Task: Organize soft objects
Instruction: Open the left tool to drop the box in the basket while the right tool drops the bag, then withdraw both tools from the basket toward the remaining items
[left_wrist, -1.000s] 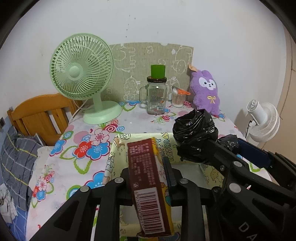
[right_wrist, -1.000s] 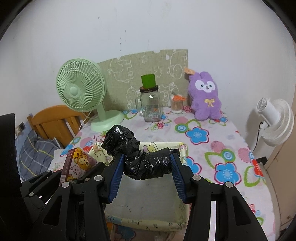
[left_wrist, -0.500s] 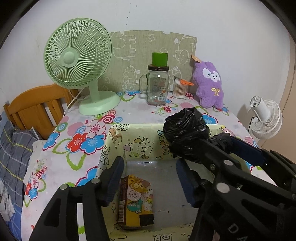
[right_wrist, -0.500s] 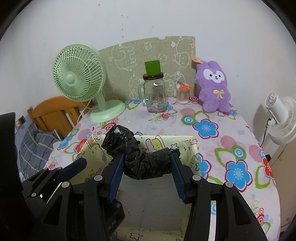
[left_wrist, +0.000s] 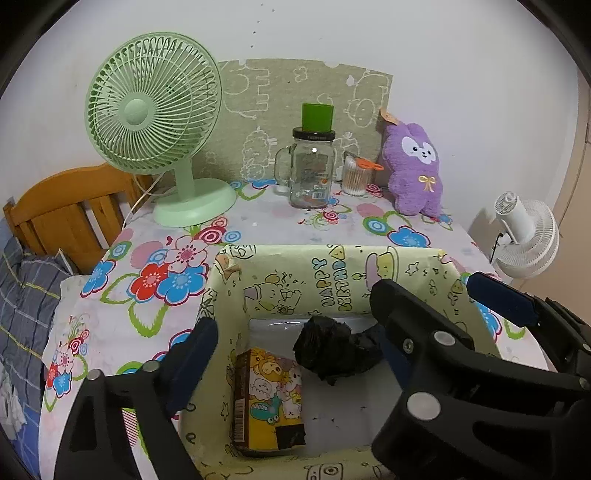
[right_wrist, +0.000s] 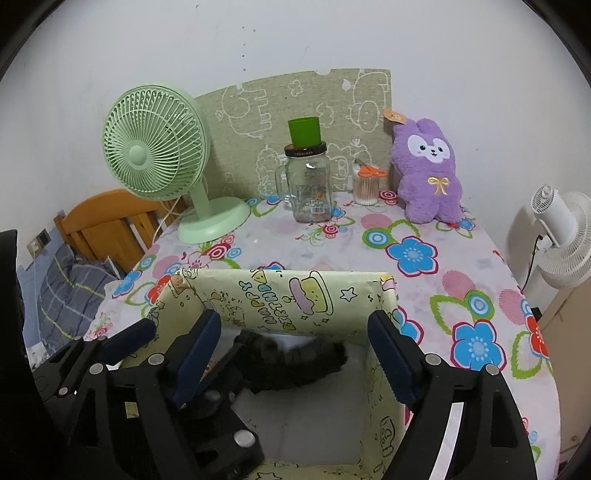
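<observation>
Tabletop (right_wrist: 436, 280) under floral cloth. Yellow box (right_wrist: 295, 295) stands on near part. Beyond box: glass jar (right_wrist: 308, 188). Left of jar: green fan (right_wrist: 159, 147). Right of jar: swab cup (right_wrist: 365, 188), then purple plush (right_wrist: 428, 173).

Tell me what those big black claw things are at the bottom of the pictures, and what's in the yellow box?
They are two grabbing tools, like big tongs, and a person holds one in each hand. Each carries a small camera looking along its fingers, so every picture shows its own tool at the bottom. The left gripper and the right gripper have just been opening, and neither holds anything now. Below them on the flowery tablecloth stands the yellow box. Inside lie a cartoon carton and a crumpled black bag. Behind are a green fan, a glass jar and a purple plush bunny.
</observation>
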